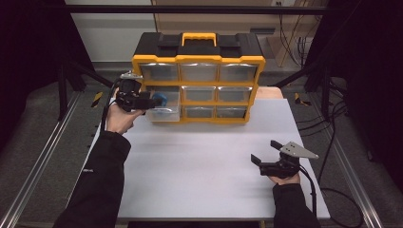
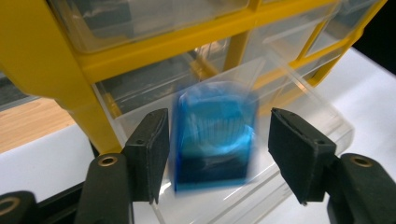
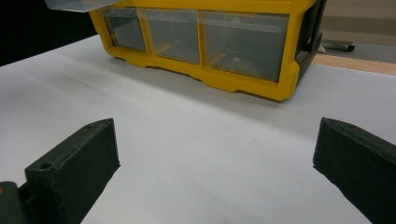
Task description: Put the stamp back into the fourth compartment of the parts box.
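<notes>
Drop-off stage, by the look of it: blue cube [image 2: 212, 137] blurred between the parted jaws of the left gripper [image 2: 217, 151], over the pulled-out clear drawer [image 2: 299, 100] of the yellow organizer [image 1: 198, 59]; next, withdrawing clear and pushing the drawer shut, right gripper [image 1: 267, 152] wide open, idle above the white table [image 1: 199, 161].

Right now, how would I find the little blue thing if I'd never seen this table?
Find the yellow and black drawer cabinet at the table's far edge. One clear drawer on its left side is pulled out. The blue block sits over it, between the left gripper fingers, the only blue thing among clear drawers.
</notes>
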`<state>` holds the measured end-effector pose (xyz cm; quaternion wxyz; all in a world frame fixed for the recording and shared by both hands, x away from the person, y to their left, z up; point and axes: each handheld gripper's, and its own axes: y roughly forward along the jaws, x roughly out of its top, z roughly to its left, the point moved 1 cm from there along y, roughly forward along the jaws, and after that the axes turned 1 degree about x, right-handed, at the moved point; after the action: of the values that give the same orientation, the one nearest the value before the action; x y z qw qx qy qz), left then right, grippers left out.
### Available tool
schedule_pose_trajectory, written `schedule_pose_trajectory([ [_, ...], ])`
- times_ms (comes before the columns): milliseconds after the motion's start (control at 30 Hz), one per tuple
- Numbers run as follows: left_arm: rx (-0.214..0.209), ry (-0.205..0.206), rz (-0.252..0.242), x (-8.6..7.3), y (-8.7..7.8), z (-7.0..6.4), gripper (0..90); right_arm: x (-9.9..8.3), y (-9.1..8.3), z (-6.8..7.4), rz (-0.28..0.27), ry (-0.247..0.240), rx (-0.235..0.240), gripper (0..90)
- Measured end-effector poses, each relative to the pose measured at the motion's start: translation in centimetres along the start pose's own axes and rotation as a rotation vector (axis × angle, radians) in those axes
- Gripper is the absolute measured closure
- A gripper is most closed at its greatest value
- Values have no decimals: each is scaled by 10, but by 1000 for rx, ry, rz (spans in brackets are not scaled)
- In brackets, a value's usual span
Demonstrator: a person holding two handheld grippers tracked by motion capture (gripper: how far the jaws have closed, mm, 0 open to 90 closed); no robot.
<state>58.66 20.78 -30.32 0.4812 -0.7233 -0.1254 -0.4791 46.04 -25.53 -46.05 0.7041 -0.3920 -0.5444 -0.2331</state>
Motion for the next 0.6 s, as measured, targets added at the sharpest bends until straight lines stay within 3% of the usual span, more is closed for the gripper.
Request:
schedule_pose_trajectory([
  [300, -48, 7, -137, -8, -27, -4, 294, 0, -1, 0, -7, 1, -5, 4],
  [433, -80, 12, -218, -20, -40, -5, 246, 1, -1, 0, -13, 8, -4, 3],
  [600, -99, 47, -274, -37, -49, -10, 149, 1, -1, 0, -14, 4, -5, 3],
])
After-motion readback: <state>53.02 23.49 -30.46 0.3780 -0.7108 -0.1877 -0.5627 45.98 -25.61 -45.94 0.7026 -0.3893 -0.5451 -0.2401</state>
